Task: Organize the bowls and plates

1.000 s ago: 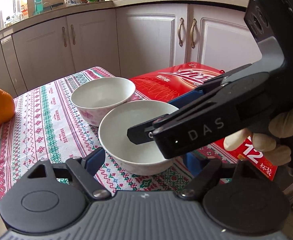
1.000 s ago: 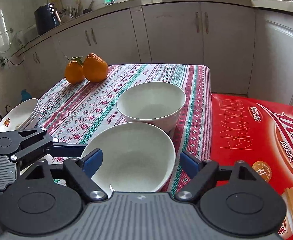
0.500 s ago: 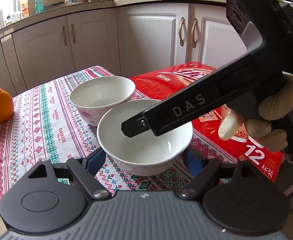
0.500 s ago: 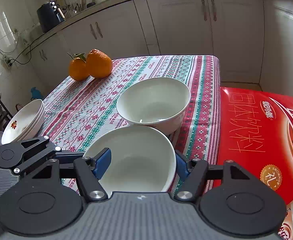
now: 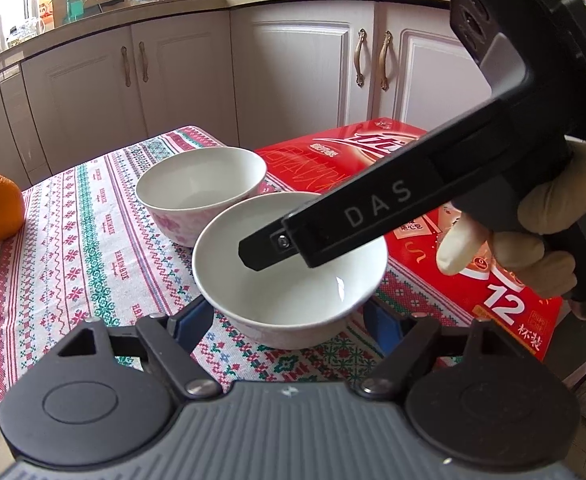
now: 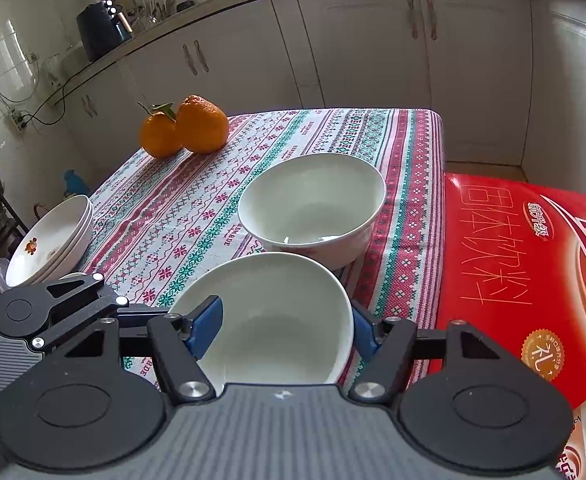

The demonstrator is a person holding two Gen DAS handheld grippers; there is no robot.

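Gripping the near bowl (image 6: pixel 269 316) by its sides, your right gripper (image 6: pixel 283 326) has yet to nest it in the far bowl (image 6: pixel 313 204) near the tablecloth's right edge; plates (image 6: pixel 51 240) stacked at left edge; left gripper (image 5: pixel 289 316) spread.

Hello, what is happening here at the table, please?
A person is tidying bowls with two hand-held tongs. The right tongs reach around the near bowl, one blue pad inside the rim and one outside; whether they grip it is unclear. The left tongs wait open in front of it. A second bowl stands just behind, and stacked plates sit at the table's edge.
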